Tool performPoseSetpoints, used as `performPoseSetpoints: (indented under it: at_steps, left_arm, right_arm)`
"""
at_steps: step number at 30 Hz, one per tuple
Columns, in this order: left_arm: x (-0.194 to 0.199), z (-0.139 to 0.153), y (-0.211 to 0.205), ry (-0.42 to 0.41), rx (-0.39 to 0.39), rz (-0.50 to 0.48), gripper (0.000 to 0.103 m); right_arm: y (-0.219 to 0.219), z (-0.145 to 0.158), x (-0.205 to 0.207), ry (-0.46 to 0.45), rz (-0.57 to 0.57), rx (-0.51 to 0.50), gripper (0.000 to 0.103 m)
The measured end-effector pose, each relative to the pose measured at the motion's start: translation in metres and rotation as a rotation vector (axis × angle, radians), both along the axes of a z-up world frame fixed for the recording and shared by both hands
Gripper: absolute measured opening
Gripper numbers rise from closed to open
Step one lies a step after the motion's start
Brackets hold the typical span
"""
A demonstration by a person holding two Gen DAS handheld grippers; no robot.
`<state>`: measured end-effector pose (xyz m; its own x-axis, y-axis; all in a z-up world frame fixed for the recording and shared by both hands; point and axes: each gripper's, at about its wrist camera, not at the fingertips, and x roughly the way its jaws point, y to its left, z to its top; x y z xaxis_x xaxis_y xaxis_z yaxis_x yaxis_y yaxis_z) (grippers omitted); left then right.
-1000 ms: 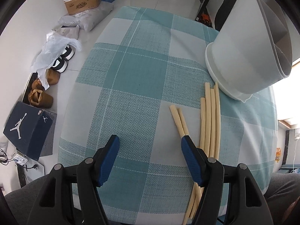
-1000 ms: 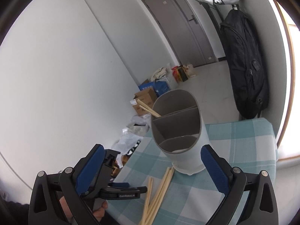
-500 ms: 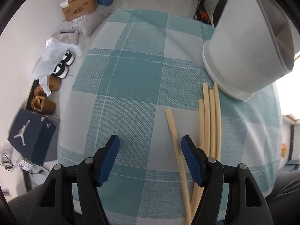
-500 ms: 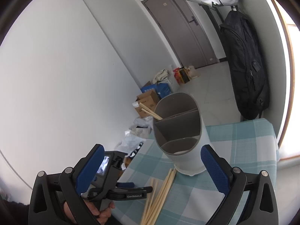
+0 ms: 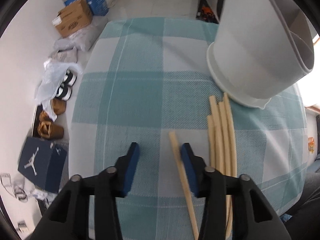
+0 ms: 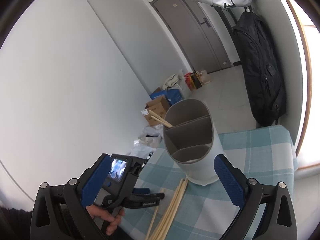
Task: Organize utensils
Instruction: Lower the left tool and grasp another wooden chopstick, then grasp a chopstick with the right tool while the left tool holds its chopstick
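Observation:
A lone wooden chopstick lies on the teal checked tablecloth, apart from a bundle of several chopsticks to its right. My left gripper points down over it with its jaws closing. The chopstick runs between them, right beside the right pad and clear of the left pad. A white oval utensil holder with grey compartments stands past the bundle. My right gripper hovers wide open in front of the holder, with nothing in it. Two chopsticks stick out of the holder's back compartment.
A person's hand holds the left gripper. On the floor beyond the table's left edge lie a dark shoe box, shoes and cardboard boxes. A black backpack hangs by the door.
The left gripper's jaws have come much closer together, and the lone chopstick now lies between them by the right pad. The right gripper has not moved.

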<state>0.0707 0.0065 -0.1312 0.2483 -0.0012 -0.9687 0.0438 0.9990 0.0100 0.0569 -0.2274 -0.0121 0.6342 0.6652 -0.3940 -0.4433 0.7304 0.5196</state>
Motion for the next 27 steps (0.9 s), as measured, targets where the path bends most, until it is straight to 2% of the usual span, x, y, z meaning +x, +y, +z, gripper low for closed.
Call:
performPoseSetpoints:
  at_steps: [2, 8, 12, 15, 22, 27]
  left_arm:
    - [0.000, -0.001, -0.002, -0.005, -0.013, -0.019, 0.016]
    - [0.002, -0.001, 0.001, -0.025, -0.049, -0.016, 0.003]
    - [0.005, -0.002, 0.007, -0.048, -0.085, -0.004, 0.002]
    - [0.006, 0.001, 0.014, -0.069, -0.145, 0.027, 0.002]
    - [-0.002, 0.031, 0.032, -0.220, -0.269, 0.068, 0.002]
    - [-0.010, 0.048, 0.050, -0.292, -0.367, 0.118, 0.002]
  right_arm:
    - [-0.001, -0.001, -0.001, 0.002, -0.005, -0.003, 0.103]
    - [-0.001, -0.008, 0.002, 0.042, -0.022, -0.013, 0.103]
    - [0.007, -0.018, 0.005, 0.082, -0.022, -0.051, 0.103]
    - [0.017, -0.029, 0.009, 0.122, -0.013, -0.100, 0.103]
    - [0.040, -0.067, 0.022, 0.270, 0.041, -0.163, 0.103]
    - [0.064, -0.087, 0.033, 0.346, 0.096, -0.245, 0.084]
